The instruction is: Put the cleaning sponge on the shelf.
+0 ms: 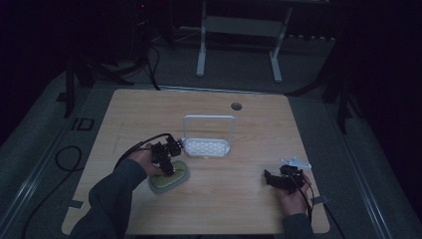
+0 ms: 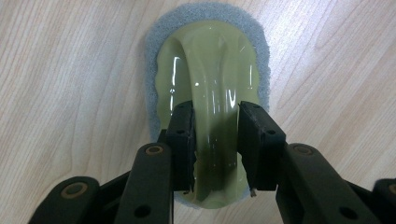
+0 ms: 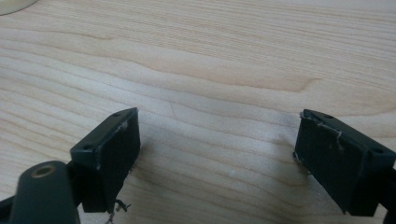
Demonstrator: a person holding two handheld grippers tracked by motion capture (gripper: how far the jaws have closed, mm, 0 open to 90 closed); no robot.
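Note:
A pale green scrubber with a grey pad underneath lies flat on the wooden table, left of centre. In the left gripper view its glossy raised handle runs straight between my jaws. My left gripper points down onto it, and both pads touch the sides of the handle. At the front right my right gripper rests low over bare wood. Its jaws stand wide apart with nothing between them.
A white perforated tray with an upright wire frame stands just behind and to the right of the scrubber. A round cable hole sits near the table's far edge. Cables trail from both grippers.

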